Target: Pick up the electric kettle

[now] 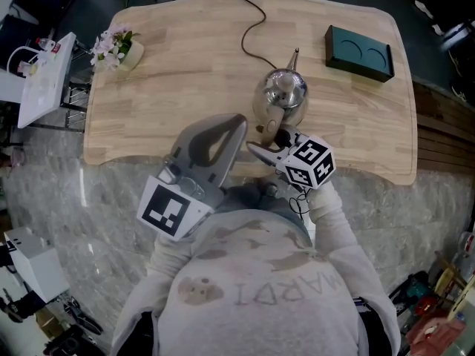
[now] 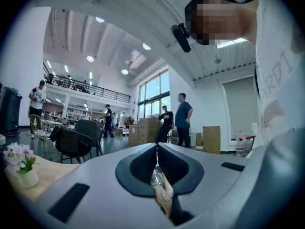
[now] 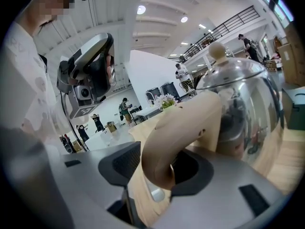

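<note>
A shiny steel electric kettle (image 1: pixel 286 91) stands on the wooden table (image 1: pixel 185 73), its beige handle facing me. In the right gripper view the kettle body (image 3: pixel 243 109) fills the right side, and the curved handle (image 3: pixel 181 132) fills the gap between the jaws. My right gripper (image 1: pixel 269 141) is shut on that handle. My left gripper (image 1: pixel 239 121) is raised just left of the kettle, shut and empty. A sliver of the kettle (image 2: pixel 157 178) shows past the left gripper (image 2: pixel 156 146), low in the gap beneath its meeting tips.
A black cord (image 1: pixel 256 21) runs from the kettle to the table's far edge. A dark green box (image 1: pixel 358 52) lies at the back right and a small flower pot (image 1: pixel 117 49) at the back left. A white device (image 1: pixel 41 80) stands off the table's left side.
</note>
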Available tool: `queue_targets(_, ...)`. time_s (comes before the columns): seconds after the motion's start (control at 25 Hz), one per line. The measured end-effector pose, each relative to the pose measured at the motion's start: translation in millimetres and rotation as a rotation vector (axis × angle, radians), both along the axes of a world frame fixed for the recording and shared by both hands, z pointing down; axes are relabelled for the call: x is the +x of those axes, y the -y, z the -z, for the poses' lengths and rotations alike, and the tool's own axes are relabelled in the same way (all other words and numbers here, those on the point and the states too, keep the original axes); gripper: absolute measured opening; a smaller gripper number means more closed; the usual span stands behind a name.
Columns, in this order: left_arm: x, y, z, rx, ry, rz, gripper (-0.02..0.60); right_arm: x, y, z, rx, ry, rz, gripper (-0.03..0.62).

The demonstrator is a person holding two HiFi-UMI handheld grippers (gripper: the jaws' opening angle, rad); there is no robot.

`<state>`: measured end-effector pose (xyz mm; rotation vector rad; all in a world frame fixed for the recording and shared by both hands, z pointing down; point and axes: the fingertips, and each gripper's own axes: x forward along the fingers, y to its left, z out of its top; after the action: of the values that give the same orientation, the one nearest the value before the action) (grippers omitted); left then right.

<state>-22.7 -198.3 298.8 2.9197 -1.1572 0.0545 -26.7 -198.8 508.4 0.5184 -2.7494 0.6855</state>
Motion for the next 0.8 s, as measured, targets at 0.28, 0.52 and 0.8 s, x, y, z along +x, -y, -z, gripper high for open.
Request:
queue_targets(0.28,-7,1,0,0.003,0.001,0.006,0.015,-12,6,-2,0.024,-0.011,-0.015,0.183)
queue_targets(0.52,-14,2,-3,-0.013,0.008,0.005,0.015,-15,14,-5,0.059,-0.041,-0.079,0.132)
queue_targets(0.8,-17,1,-3,-0.005,0.013,0.003,0.015,-16,17,0,0.103,-0.024,-0.111,0.129)
